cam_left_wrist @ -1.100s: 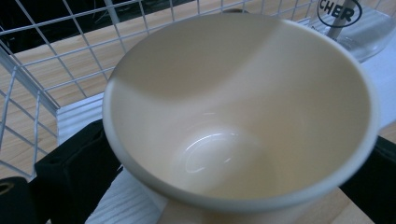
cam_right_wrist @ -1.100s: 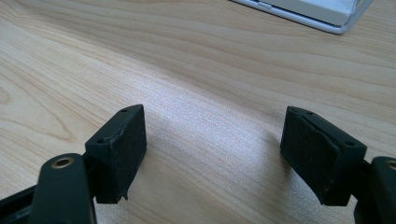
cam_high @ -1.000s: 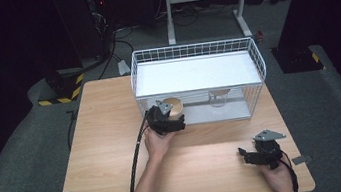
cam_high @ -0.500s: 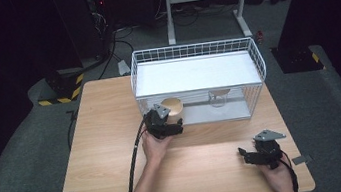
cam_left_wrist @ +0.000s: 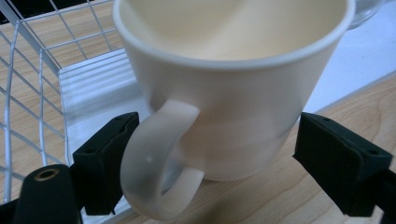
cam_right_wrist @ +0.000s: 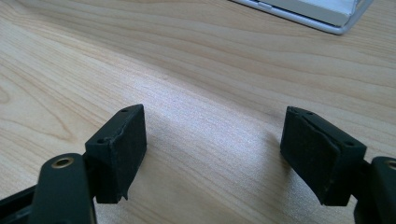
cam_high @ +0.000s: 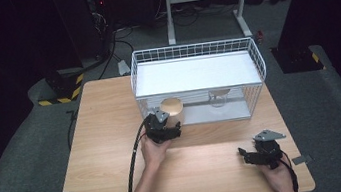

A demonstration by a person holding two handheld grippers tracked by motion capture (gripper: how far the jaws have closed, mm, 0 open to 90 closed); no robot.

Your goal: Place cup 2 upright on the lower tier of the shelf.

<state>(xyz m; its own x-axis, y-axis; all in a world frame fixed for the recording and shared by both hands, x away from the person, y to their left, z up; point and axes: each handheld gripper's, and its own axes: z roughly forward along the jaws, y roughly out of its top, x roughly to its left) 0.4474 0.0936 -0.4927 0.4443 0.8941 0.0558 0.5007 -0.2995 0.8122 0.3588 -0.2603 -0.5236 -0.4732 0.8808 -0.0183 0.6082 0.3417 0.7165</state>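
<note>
Early in the work: grasp of the cream mug [cam_left_wrist: 233,88] under way, lift and placement both left to do. Stands upright on the wooden table [cam_high: 108,135], just beside the near-left part of the white wire basket [cam_high: 195,49], handle turned toward the near side. Sits squarely between the jaws of the left gripper [cam_high: 169,122], which have just been closing around it; pads [cam_left_wrist: 338,161] now close on either side of the mug's lower body, one tucked behind the handle, with no firm squeeze visible yet. Looks like a moment short of a secure hold. Inside the basket, farther right, stands a clear glass [cam_high: 218,97].

Right gripper [cam_right_wrist: 213,156] waits low over bare wood at the near-right of the table, jaws parted wide with nothing between them. Probably idle until the mug comes up.

Remaining, by the look of it: finish the pinch, raise the mug, carry it to its place.
</note>
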